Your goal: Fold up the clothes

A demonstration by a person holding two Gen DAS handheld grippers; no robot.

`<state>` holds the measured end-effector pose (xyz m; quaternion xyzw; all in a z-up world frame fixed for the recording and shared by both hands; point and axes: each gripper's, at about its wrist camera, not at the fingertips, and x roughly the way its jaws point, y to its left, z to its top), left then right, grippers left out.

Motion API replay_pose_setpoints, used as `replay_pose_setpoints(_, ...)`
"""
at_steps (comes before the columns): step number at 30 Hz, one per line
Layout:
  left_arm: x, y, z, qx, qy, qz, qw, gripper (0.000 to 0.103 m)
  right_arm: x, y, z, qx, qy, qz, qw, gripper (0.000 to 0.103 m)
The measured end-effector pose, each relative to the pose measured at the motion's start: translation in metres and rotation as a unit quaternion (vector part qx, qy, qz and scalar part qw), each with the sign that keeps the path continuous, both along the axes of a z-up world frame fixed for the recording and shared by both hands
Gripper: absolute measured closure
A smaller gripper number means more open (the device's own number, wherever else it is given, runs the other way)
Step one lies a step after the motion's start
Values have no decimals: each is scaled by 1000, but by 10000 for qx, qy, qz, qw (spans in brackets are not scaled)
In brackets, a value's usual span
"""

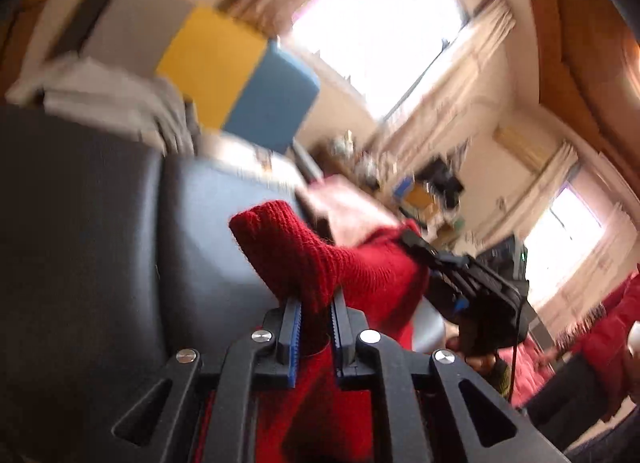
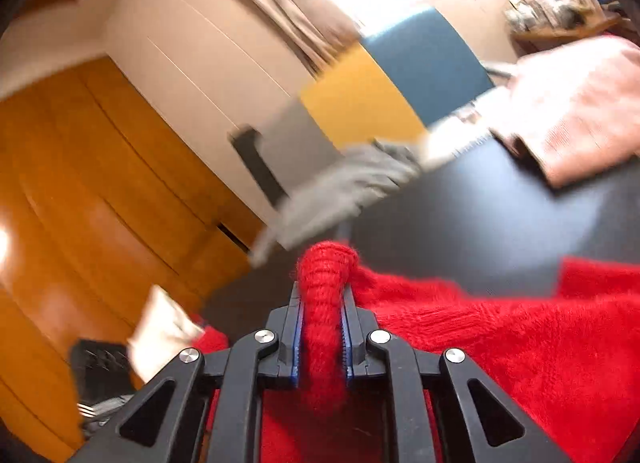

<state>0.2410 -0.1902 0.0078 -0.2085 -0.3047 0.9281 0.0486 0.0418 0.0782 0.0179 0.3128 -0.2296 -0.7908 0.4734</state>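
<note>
A red knitted sweater (image 1: 340, 263) hangs lifted above a dark padded surface (image 1: 80, 223). My left gripper (image 1: 316, 303) is shut on a bunched fold of it, the knit poking out past the fingertips. In the left wrist view the right gripper (image 1: 416, 247) shows further along the same sweater, pinching its far part. In the right wrist view my right gripper (image 2: 323, 295) is shut on a rolled edge of the red sweater (image 2: 520, 343), which spreads out to the right over the dark surface (image 2: 480, 223). Both views are tilted and motion-blurred.
A folded grey garment (image 2: 352, 183) and a folded pink garment (image 2: 580, 103) lie on the dark surface. Behind stands a yellow and blue panel (image 1: 236, 75). An orange wooden cabinet (image 2: 100, 183) fills the left of the right wrist view. Bright windows (image 1: 380, 23) and a cluttered shelf (image 1: 424, 183) lie beyond.
</note>
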Motion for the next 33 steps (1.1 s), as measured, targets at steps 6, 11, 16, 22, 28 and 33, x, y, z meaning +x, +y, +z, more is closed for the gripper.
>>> replay_pose_setpoints(6,-45,-58,76,-711,400,1278,9884,90,-24,-41,69,-477,780,-340,9952,96)
replay_pose_setpoints(11,-132,-126,41,-115,-791,1382,9872,89,-35,-48,40,336,644,-669,9951,67)
replay_pose_setpoints(16,-104,-162,-19,405,-1235,1299,9830,85,-24,-35,-11,1122,236,-586,9917,14)
replay_pose_setpoints(22,-30,-157,-113,896,-2000,1187,9685,85,-12,-20,-71,2053,-256,-480,9772,14)
replay_pose_setpoints(28,37,-129,-170,1752,-2151,1217,9530,84,16,11,-100,1982,-934,-77,9757,13)
replay_pose_setpoints(33,27,-119,-176,1721,-2147,1117,9549,82,42,-34,-99,2514,-488,848,9629,90)
